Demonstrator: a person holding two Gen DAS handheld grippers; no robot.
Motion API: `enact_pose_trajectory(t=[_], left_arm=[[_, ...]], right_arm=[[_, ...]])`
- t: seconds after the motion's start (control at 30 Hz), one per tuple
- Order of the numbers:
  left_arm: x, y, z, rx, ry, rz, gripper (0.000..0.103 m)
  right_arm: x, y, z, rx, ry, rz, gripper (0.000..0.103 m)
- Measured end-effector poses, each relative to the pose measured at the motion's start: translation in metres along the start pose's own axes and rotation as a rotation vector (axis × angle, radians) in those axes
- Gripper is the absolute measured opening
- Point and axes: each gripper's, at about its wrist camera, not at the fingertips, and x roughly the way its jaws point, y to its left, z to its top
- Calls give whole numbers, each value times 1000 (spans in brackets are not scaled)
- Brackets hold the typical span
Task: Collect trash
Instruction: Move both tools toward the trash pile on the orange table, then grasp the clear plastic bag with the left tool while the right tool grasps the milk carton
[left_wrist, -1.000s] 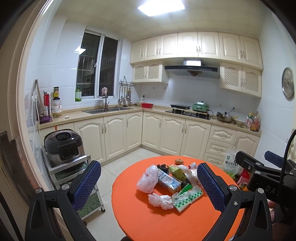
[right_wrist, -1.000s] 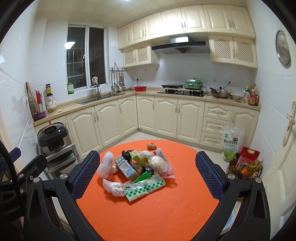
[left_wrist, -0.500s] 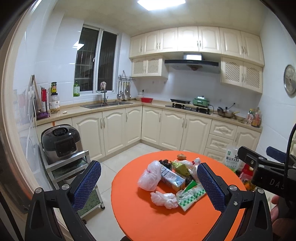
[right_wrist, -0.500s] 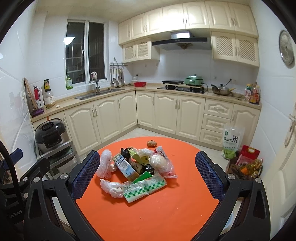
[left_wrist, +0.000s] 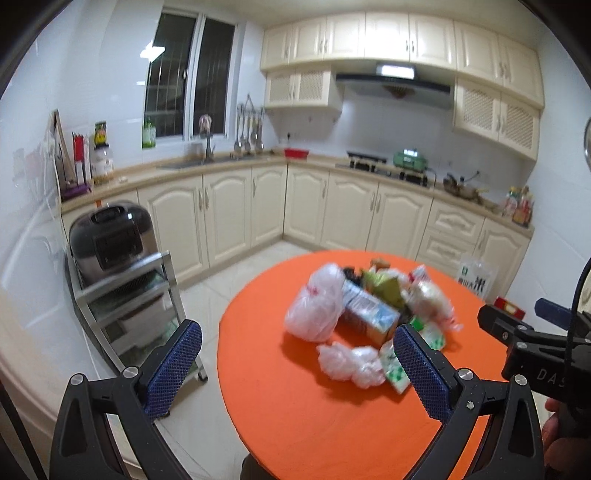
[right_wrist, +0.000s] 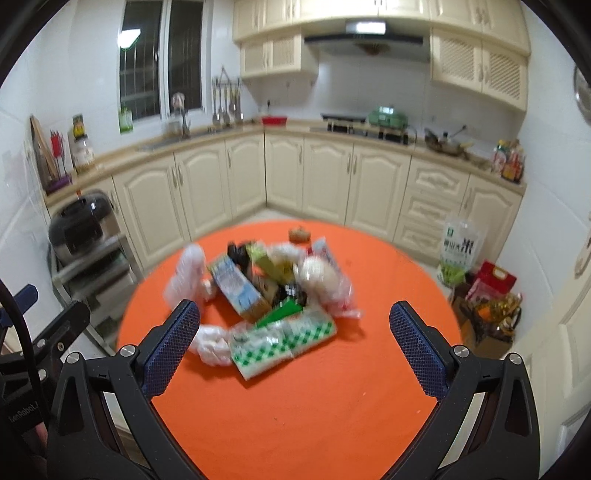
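Cream kitchen cabinets (right_wrist: 325, 173) ring a round orange table (right_wrist: 295, 398) bearing blurred heaped trash (right_wrist: 266, 291); left gripper (left_wrist: 297, 365) and right gripper (right_wrist: 295, 349) gape wide, empty.

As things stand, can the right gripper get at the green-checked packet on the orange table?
Probably yes. The right gripper is open, and the green-checked packet lies at the near edge of the trash pile, framed between its fingers with nothing in front of it. A crumpled white bag touches its left end and might get caught too.
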Motion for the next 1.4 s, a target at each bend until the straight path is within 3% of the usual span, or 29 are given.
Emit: enact_pose_trajectory(t=[0.43,0.7,0.9,0.93,1.03,1.07,1.23,1.4], left_arm=[[101,-2,-2,-6,207,-47,102],[163,-16,9,-18,303,-143,102],[200,-6,29,-65,347,-152,101],[203,-4,31,-71,347,-159,97],[215,-4,32,-62,344,-184,65],[216,-4,34,-53,325,-193,46],[222,9,32,-53,315,-244,43],[205,26,21,-6,286,-193,43]], right_arm=[[99,-10,-37,80,251,63,98],[118,-28,-44,107,293,48,98],[123,-43,-46,124,305,36,97],[123,-44,-46,125,309,43,97],[124,-45,-47,118,312,50,97],[125,-44,-47,114,312,54,97],[128,-39,-46,110,314,74,97],[132,-21,-41,82,311,92,97]])
